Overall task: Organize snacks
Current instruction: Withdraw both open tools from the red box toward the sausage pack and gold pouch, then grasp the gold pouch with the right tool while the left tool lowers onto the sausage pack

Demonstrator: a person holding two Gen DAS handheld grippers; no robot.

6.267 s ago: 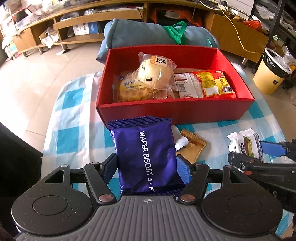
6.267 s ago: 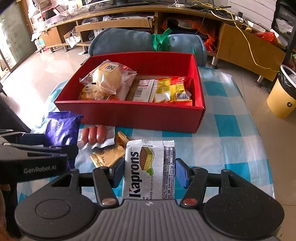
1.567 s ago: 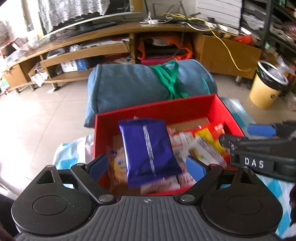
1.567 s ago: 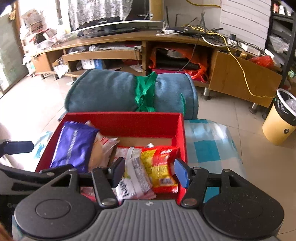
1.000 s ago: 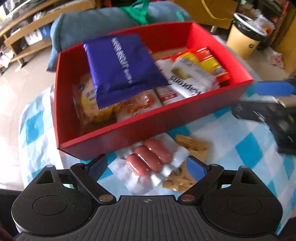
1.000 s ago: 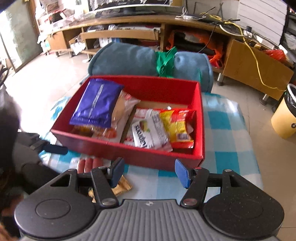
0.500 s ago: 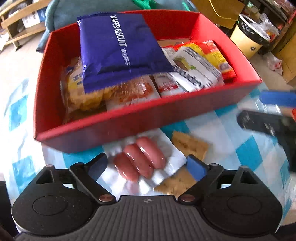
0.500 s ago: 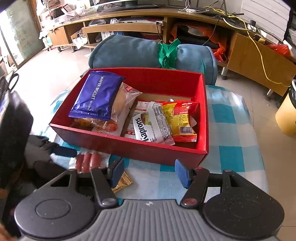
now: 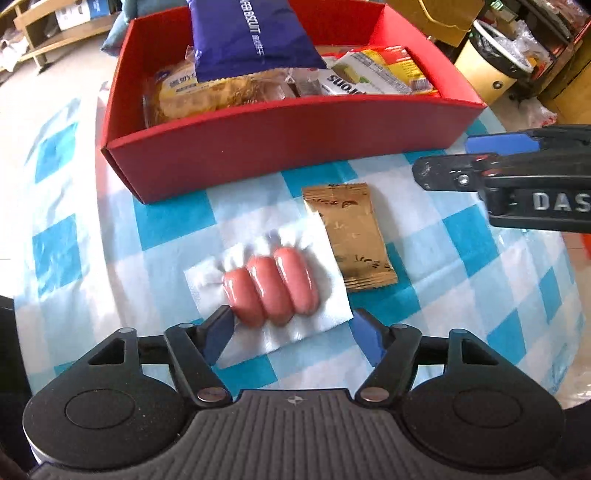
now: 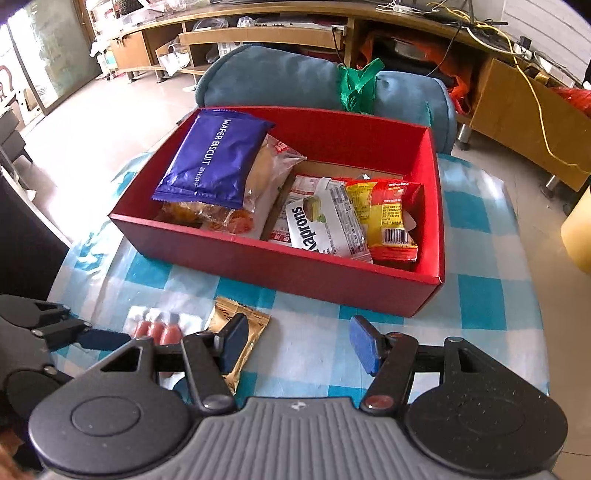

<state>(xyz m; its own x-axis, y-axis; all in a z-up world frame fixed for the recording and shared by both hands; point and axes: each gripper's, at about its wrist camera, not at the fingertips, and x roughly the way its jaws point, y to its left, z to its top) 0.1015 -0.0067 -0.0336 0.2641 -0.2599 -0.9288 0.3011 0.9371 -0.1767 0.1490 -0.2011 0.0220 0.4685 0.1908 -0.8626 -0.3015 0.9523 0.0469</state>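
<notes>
A blue-and-white checked tablecloth (image 10: 476, 295) covered the lower half of the frame. A rolled blue cushion (image 10: 280, 85) tied with a green strap (image 10: 356, 86) lay at upper centre, wooden shelving (image 10: 266, 33) behind it. A yellow bin (image 9: 496, 72) stood at upper right.

The red box (image 10: 332, 273) sat on the checked cloth (image 10: 480, 295), holding a purple wafer packet (image 10: 212, 158) at its left end. Just before its near wall lay a gold packet (image 10: 255, 325) and sausages (image 10: 157, 330).
</notes>
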